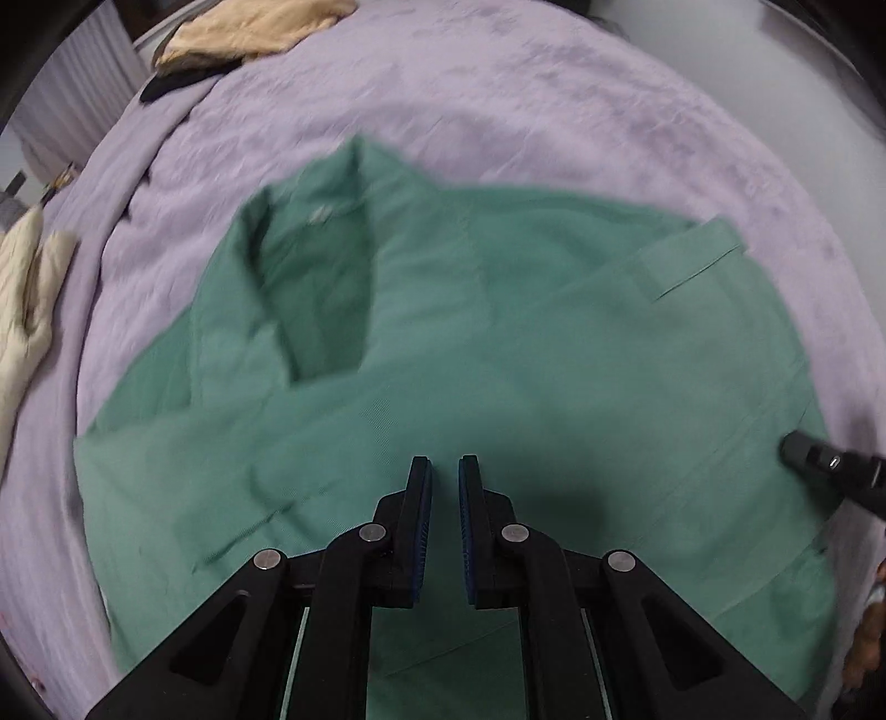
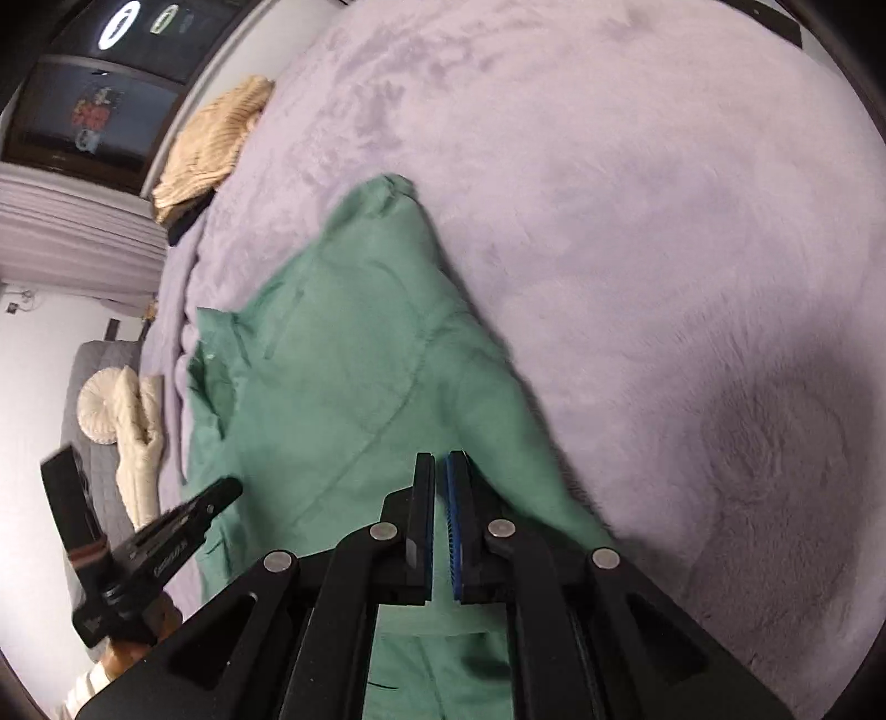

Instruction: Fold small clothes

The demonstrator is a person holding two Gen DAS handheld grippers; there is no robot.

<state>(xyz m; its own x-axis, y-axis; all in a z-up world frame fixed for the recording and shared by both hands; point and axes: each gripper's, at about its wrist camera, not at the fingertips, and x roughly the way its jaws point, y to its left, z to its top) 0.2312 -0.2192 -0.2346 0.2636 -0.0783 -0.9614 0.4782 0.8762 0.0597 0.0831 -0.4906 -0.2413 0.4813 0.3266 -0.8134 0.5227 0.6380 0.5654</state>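
The green shirt (image 1: 498, 360) lies spread on the lilac bed cover (image 1: 498, 99), collar toward the far left and one sleeve (image 1: 692, 255) lying over the body at the far right, so I judge the folding barely begun, with the sides and the length not yet folded. The left hand-held gripper (image 1: 444, 471) hangs over the near hem with its fingers slightly apart and nothing between them; the right hand-held gripper (image 2: 441, 465), over the shirt's right edge, looks nearly together, and I cannot tell whether it pinches cloth. Bare cover lies far and right of the shirt, giving open room, while beige clothes (image 1: 249, 27) sit well apart at the far-left edge.
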